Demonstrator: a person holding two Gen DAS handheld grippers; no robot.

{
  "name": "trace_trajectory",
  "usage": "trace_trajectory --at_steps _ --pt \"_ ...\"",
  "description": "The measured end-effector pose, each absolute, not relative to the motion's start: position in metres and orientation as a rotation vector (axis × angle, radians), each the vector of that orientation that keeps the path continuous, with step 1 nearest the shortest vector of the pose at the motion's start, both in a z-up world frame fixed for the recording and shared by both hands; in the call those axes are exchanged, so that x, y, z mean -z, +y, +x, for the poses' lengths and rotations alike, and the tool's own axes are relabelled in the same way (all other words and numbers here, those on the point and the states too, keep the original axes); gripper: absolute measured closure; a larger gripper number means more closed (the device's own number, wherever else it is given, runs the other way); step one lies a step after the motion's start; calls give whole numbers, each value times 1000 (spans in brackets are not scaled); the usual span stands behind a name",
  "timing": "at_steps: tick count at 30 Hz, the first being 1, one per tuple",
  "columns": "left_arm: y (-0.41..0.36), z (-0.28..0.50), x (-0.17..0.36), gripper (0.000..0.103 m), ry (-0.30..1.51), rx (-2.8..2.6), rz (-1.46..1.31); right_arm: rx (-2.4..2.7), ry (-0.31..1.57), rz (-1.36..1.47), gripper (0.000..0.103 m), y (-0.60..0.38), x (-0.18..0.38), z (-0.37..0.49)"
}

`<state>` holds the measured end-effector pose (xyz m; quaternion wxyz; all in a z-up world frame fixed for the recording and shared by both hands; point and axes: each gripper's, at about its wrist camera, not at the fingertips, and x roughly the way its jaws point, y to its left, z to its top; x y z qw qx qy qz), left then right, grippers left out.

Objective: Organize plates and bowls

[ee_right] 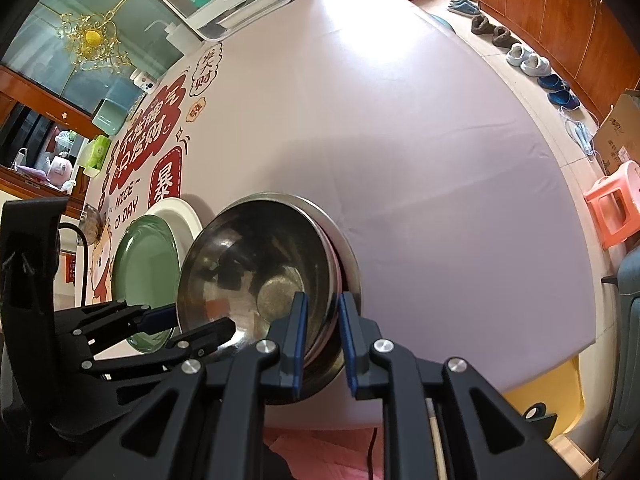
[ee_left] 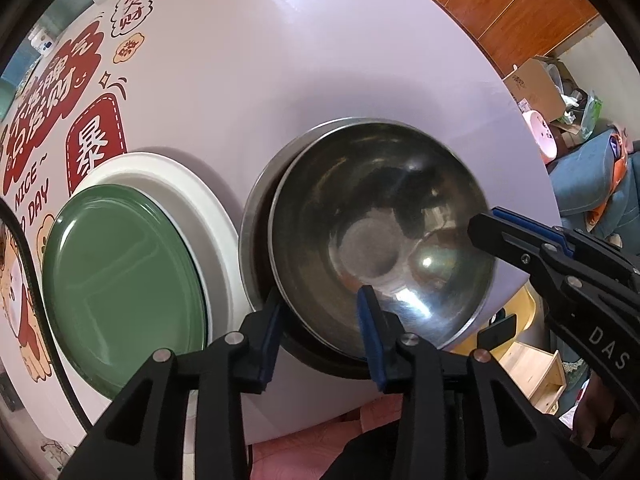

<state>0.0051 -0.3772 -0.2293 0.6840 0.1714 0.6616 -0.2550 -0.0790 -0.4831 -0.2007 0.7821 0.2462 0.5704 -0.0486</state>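
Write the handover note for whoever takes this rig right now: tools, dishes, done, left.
Left tool: open, its two pads either side of the near rim of the top steel bowl, not visibly pressing.
Right tool: shut on the rim of the top steel bowl at the opposite side.
Dishes: the top steel bowl sits tilted inside a lower steel bowl on the table. Beside them, the green plate lies on the white plate.
Done: plates stacked, bowls nested.
Left: settle the top bowl level, release the right tool, withdraw both.
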Motion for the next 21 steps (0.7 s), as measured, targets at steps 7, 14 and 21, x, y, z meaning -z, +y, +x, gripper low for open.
trace_trajectory --at_steps 7,14,21 --pt "-370 2 215 42 1436 602 341 93 1208 546 85 -488 194 -78" --pt "-345 2 197 36 1362 573 314 77 1183 521 84 -482 182 -67" --pt "-303 12 174 36 1271 512 221 31 1159 476 68 -459 168 -46"
